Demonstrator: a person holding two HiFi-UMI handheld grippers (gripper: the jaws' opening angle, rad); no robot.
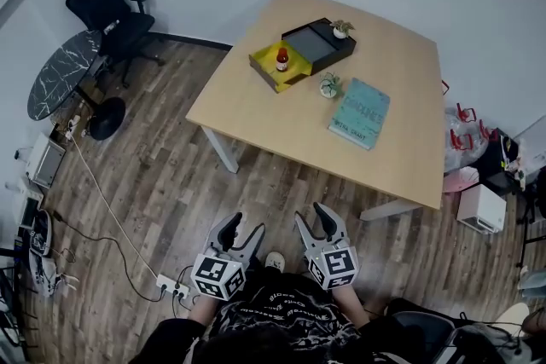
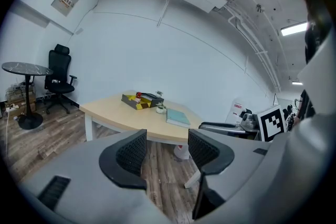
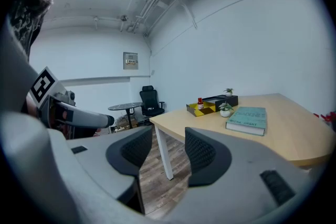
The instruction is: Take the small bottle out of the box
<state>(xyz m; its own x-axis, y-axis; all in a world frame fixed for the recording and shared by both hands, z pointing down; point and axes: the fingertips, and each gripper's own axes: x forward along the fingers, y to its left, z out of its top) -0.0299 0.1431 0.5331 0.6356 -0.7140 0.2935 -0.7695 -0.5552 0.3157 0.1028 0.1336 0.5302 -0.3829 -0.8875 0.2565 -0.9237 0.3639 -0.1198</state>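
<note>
A small bottle (image 1: pixel 281 58) with a red cap stands upright in the yellow open part of a box (image 1: pixel 271 64) on the far side of the wooden table (image 1: pixel 256 111). The box's dark lid (image 1: pixel 317 45) lies beside it. Both grippers hang low near my body, well short of the table. My left gripper (image 1: pixel 242 231) and right gripper (image 1: pixel 310 222) are open with nothing between the jaws. The bottle (image 2: pixel 138 95) appears tiny in the left gripper view, and the same bottle (image 3: pixel 200 103) shows in the right gripper view.
A teal book (image 1: pixel 360 112) lies on the table's right part, with a small potted plant (image 1: pixel 329 85) next to it and another plant (image 1: pixel 342 29) by the lid. A black office chair (image 1: pixel 111 8) and round dark table (image 1: pixel 61 72) stand far left. Cables and a power strip (image 1: pixel 171 289) lie on the floor.
</note>
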